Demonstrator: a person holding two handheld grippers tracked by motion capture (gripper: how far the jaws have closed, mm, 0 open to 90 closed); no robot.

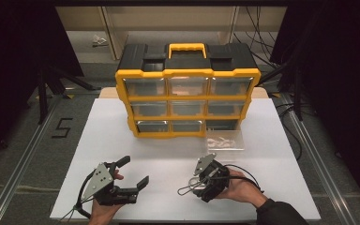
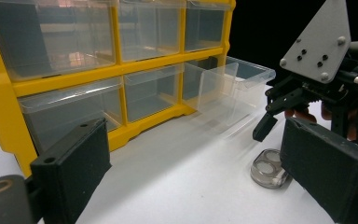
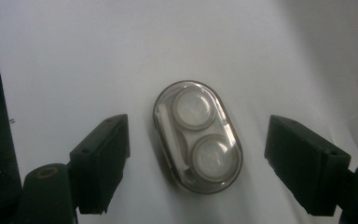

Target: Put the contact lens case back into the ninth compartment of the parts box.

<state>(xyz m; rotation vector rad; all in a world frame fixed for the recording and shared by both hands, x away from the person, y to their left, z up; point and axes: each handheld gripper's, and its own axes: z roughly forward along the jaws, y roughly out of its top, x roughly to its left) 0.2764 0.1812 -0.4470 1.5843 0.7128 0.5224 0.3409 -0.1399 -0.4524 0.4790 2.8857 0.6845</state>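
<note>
A small oval case of clear grey plastic with two round wells lies flat on the white table. My right gripper hangs open just above it, one jaw on each side and neither touching. From above, the case sits under my right gripper near the table's front. My left gripper stands open and empty at the front left, aimed at the cabinet. Its own camera sees the case beside its right jaw, with the right gripper over it.
A yellow and black drawer cabinet with clear drawers stands at the back middle of the table. Its bottom right drawer is pulled out onto the table and holds a few small pale things. Dark floor and cables surround the table.
</note>
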